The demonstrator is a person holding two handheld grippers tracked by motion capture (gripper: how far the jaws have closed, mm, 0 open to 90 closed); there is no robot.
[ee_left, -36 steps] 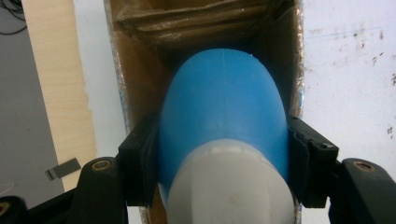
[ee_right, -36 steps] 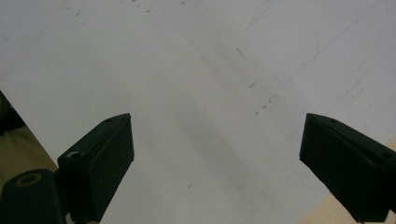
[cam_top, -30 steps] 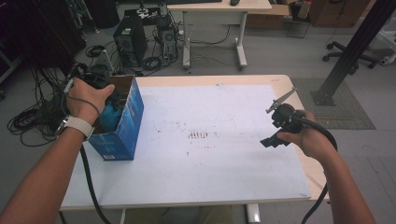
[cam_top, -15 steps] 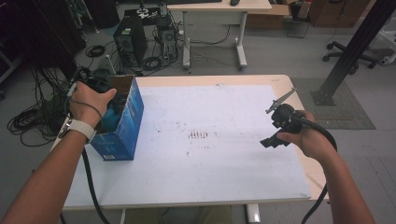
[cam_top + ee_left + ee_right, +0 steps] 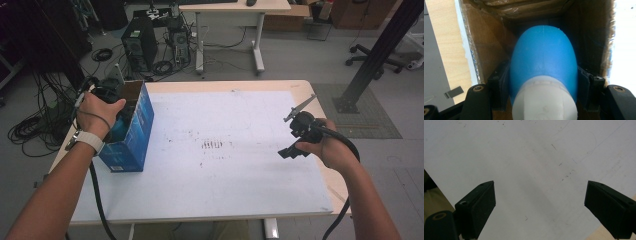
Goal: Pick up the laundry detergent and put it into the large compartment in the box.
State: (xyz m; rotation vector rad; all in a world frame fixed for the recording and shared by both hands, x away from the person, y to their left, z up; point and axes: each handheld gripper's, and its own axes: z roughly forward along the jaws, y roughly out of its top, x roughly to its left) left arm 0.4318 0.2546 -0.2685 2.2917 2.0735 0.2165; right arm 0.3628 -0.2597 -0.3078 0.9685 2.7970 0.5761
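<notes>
Bottle (image 5: 543,60), blue with a white cap end, pinched between the black jaws of the left gripper (image 5: 543,82), pads pressed tight on both flanks. Sitting down inside the open cardboard mouth of the blue box (image 5: 134,131), brown inner walls close around it on every side. Seen from above: box standing upright at the table's (image 5: 250,195) left edge, left hand (image 5: 97,114) over its open top, gripper sunk into it, white watch strap on the wrist, cable trailing off the near edge.

Over on the right side, well apart from the box: right gripper (image 5: 540,205) held above the white tabletop, jaws spread wide, nothing between them. Same tool in the high view (image 5: 300,136), gripped in the right hand near the table's right edge, grey three-cornered plate sticking up on top.
</notes>
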